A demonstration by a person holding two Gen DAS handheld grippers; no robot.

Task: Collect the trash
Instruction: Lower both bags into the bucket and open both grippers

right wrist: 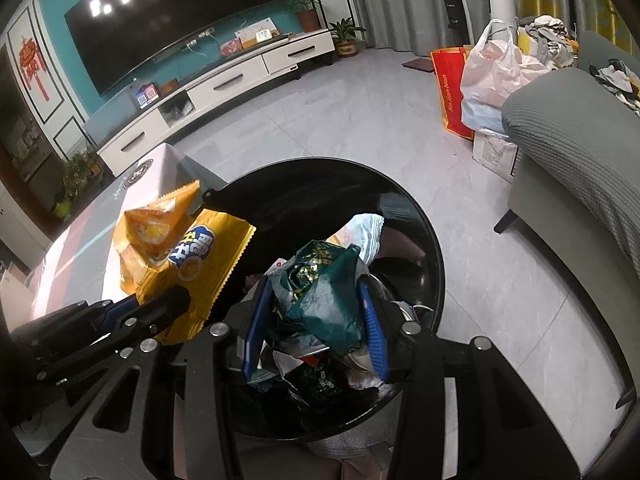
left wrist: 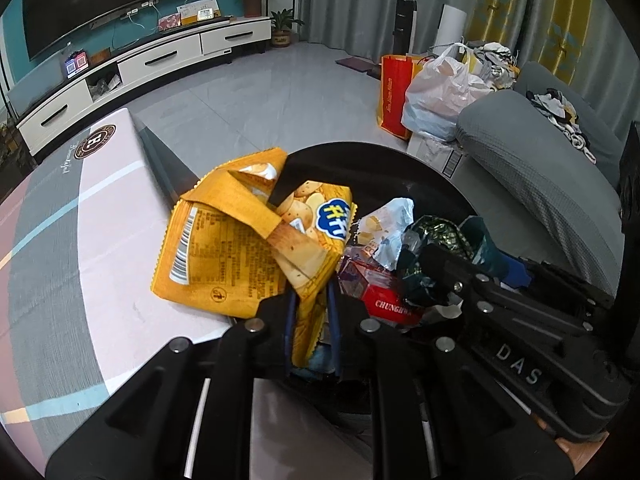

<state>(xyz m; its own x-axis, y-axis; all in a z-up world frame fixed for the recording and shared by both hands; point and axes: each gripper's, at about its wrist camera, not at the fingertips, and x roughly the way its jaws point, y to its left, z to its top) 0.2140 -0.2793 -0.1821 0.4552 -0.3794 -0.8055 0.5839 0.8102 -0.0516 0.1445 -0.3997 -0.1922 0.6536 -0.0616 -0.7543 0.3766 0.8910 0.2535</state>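
My left gripper [left wrist: 312, 316] is shut on a crumpled yellow chip bag [left wrist: 240, 248] and holds it over the table edge at the rim of a black trash bin [left wrist: 360, 160]. The bag also shows in the right wrist view [right wrist: 180, 252], with the left gripper [right wrist: 132, 320] below it. My right gripper [right wrist: 316, 320] is shut on a dark green wrapper [right wrist: 324, 292] above the black bin [right wrist: 400, 208]. The right gripper also shows in the left wrist view [left wrist: 436, 280]. Inside the bin lie a red Chunghwa pack [left wrist: 388, 300] and a pale blue wrapper [left wrist: 392, 228].
A table with a pink and grey cloth [left wrist: 80, 240] stands left of the bin. A grey sofa [left wrist: 540, 152] is at the right, with a red bag [left wrist: 394, 92] and a white plastic bag [left wrist: 444, 88] beside it. A TV cabinet [left wrist: 140, 64] lines the far wall.
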